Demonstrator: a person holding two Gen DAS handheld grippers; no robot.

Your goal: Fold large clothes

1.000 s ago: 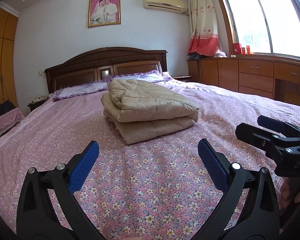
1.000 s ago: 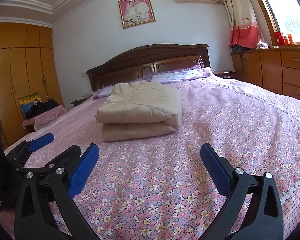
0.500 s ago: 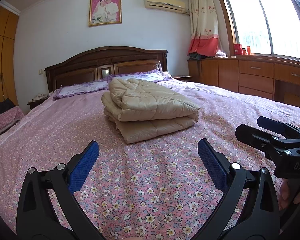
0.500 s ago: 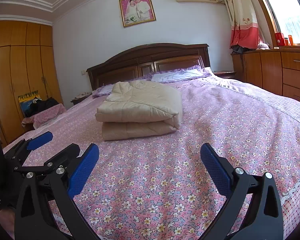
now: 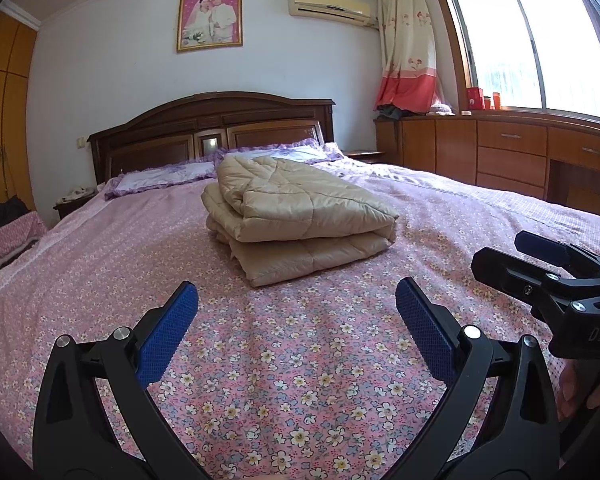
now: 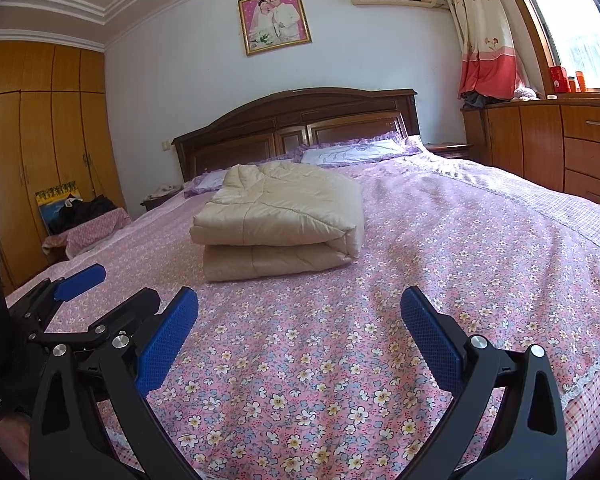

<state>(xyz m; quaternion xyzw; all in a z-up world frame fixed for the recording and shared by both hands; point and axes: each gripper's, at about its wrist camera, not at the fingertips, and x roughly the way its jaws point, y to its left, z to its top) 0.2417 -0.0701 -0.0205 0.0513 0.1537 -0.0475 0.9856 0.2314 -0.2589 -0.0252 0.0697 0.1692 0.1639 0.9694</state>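
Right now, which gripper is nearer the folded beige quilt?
Hard to call. The left gripper and right gripper both hang open over the bedspread, short of the quilt, touching nothing.

You are looking along a wide bed (image 5: 308, 360) with a dark wooden headboard (image 5: 212, 128) at twelve o'clock. A pink floral bedspread (image 6: 340, 352) covers the mattress. On it, toward twelve o'clock and about midway up the bed, lies a beige quilted comforter (image 5: 300, 212), folded into a thick stack of layers. Beyond it, against the headboard, two purple-frilled pillows (image 6: 356, 150) lie side by side. At three o'clock the bedspread's checked border (image 6: 580, 208) runs along the bed's edge.
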